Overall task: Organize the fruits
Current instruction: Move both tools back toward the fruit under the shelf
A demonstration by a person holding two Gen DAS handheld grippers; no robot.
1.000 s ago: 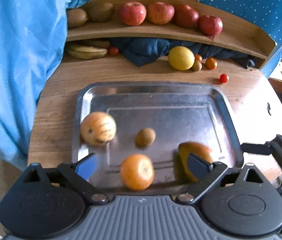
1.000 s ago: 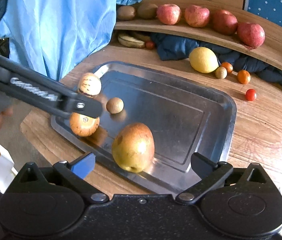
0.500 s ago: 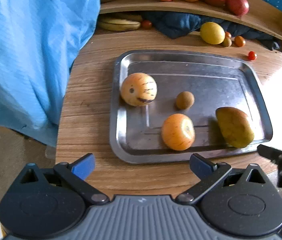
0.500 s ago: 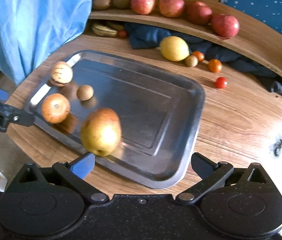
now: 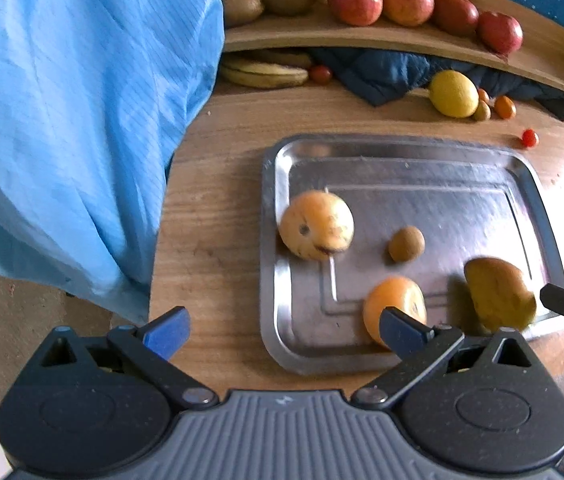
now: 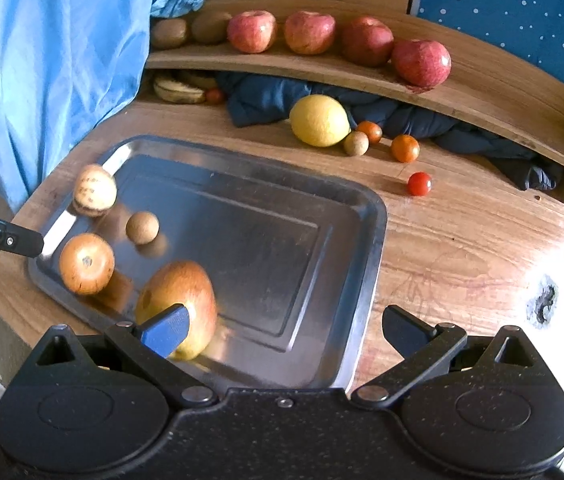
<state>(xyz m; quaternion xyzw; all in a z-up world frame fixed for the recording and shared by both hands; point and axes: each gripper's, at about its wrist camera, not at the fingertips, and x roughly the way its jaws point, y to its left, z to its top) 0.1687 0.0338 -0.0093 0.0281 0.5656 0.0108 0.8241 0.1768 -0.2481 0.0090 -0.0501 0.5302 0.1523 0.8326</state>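
Observation:
A metal tray point(image 5: 278, 320) point(image 6: 374, 240) lies on the round wooden table. On it sit a speckled yellow fruit point(image 5: 316, 225) point(image 6: 95, 191), a small brown fruit point(image 5: 406, 243) point(image 6: 142, 227), an orange fruit point(image 5: 390, 304) point(image 6: 87, 263) and a mango point(image 5: 498, 294) point(image 6: 180, 300). My left gripper point(image 5: 282, 332) hovers open over the tray's near left corner, its right finger in front of the orange fruit. My right gripper point(image 6: 284, 328) is open above the tray's near edge, its left finger in front of the mango. Neither holds anything.
A curved wooden shelf point(image 6: 482, 92) at the back carries red apples point(image 6: 310, 32) and kiwis point(image 6: 168, 33). Below it lie bananas point(image 5: 262, 74), a dark blue cloth point(image 6: 266, 100), a lemon point(image 6: 319, 120), small oranges and a cherry tomato point(image 6: 419, 183). A light blue fabric point(image 5: 82, 120) hangs at the left.
Both grippers have drawn back from the tray. The left one has shifted left off the orange fruit, the right one has shifted right off the mango. Both stay open.

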